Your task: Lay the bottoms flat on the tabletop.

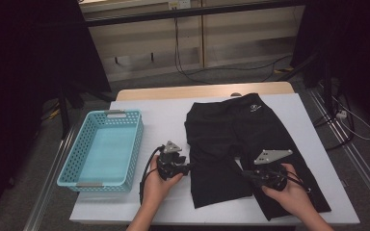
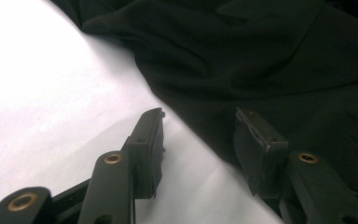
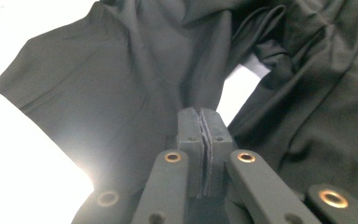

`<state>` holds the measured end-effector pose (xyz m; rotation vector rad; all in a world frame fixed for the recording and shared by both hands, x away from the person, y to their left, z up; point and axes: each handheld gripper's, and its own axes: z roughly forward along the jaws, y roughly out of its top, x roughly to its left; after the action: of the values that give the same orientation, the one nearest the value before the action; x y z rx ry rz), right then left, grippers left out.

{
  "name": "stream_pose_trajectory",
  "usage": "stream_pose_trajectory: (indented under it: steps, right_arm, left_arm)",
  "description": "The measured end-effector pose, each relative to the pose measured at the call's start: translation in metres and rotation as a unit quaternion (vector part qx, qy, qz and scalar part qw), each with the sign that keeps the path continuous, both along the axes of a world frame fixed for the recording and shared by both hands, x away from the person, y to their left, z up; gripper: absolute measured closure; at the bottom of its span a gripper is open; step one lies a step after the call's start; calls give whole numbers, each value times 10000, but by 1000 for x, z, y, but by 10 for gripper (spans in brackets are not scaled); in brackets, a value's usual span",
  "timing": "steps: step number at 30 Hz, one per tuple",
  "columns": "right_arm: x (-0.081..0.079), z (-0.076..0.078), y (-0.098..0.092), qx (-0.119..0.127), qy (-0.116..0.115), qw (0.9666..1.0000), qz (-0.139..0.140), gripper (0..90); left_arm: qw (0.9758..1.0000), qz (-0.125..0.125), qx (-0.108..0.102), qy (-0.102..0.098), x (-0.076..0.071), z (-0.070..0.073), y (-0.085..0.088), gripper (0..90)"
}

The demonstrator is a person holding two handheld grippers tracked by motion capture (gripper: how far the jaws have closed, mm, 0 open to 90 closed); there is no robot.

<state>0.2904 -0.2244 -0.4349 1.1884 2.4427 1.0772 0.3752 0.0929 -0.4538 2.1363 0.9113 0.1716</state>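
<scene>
We see a pair of black shorts point(image 1: 241, 144) lying flat on the white desk point(image 1: 164, 115), with the waist far from us and the two legs pointing back toward us. A blue basket point(image 1: 84, 166) sits on the desk to the left of the shorts, well apart from them. Our left tool point(image 1: 189, 168) is low on the desk, right at the left edge of the near leg. In the left gripper view, this left tool point(image 2: 199, 126) has its jaws partly open. One jaw is over the white desk and the other is over the black cloth, so the edge of the shorts point(image 2: 261, 60) runs between them. The pads do not press on the cloth. Our right tool point(image 1: 244, 173) is at the inner side of the other leg, near the gap between the two legs. In the right gripper view, the right tool point(image 3: 202, 122) has its jaws squeezed tight together. The shorts point(image 3: 121, 84) lie spread out in front of it, but we cannot tell if any cloth is pinched between the pads.
</scene>
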Motion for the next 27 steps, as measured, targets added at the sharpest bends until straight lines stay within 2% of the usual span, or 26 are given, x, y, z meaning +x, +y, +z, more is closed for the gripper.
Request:
stream_pose_trajectory:
  steps: [3,6,10,12,14,15,19,22,27]
  right_arm:
    - [-1,1,-4,11,-23,10000,-57,885]
    - [-3,-1,-5,-2,-29,10000,-74,884]
    - [-4,-1,-2,-1,-34,10000,-56,883]
    - [-4,-1,0,11,-40,10000,-43,882]
    - [-2,-2,3,43,-78,10000,21,881]
    - [-2,-2,4,43,-89,9999,32,881]
    - [1,-3,7,24,-55,10000,56,881]
    - [2,-4,8,48,-69,9999,104,881]
    - [5,-4,14,365,22,9992,130,881]
  left_arm:
    - [10000,-23,-17,-2,1,-1,-3,528]
    - [10000,6,-15,-45,1,-2,-8,578]
    - [9998,36,159,-132,3,-2,-11,703]
    - [9998,31,155,-131,5,-2,-12,758]
    - [10000,-22,65,-44,6,-2,-13,814]
    - [9999,-88,-31,64,7,-3,-14,891]
    - [10000,-72,51,34,10,-1,-20,900]
    - [9998,-40,159,-94,16,0,-17,900]
    - [9994,194,64,-283,29,11,-5,900]
